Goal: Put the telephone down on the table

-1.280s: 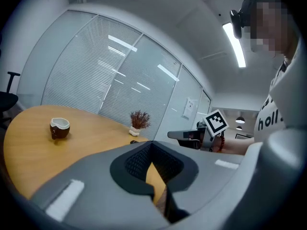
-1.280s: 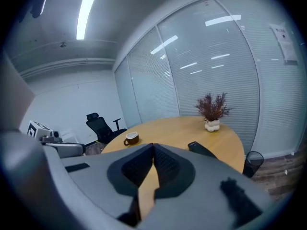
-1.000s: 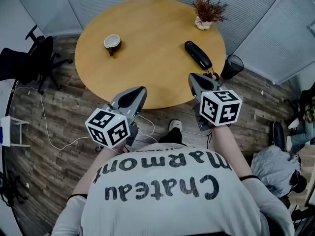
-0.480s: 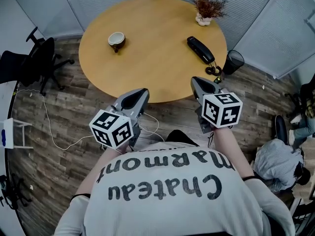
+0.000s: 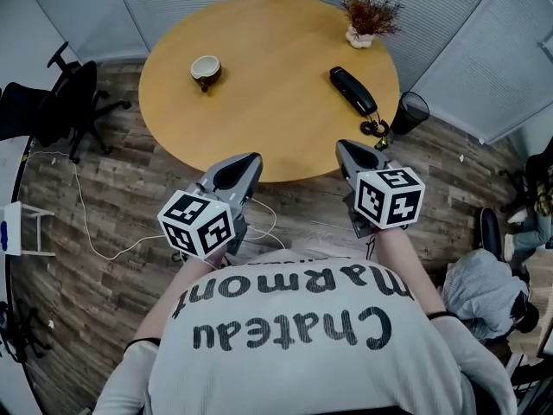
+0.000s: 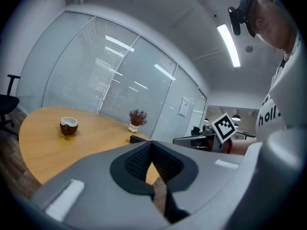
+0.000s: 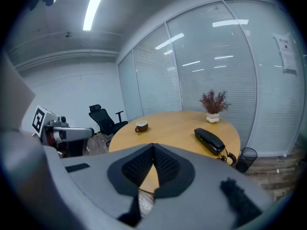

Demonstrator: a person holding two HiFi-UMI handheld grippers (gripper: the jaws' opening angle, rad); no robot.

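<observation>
Head view: telephone [image 5: 352, 91] lies flat on the round table [image 5: 259, 111], right half, close to the rim. It is ahead of the right gripper [image 5: 347, 150] and apart from it, long axis slanting far-left to near-right. Left gripper [image 5: 249, 162] is farther off. Left gripper view: jaws together, nothing between. Right gripper view: jaws together, empty, handset ahead-right. Bare wood top with a cup [image 5: 206, 67] and potted plant [image 5: 369, 15]; glass-walled office. Set-down looks done.
</observation>
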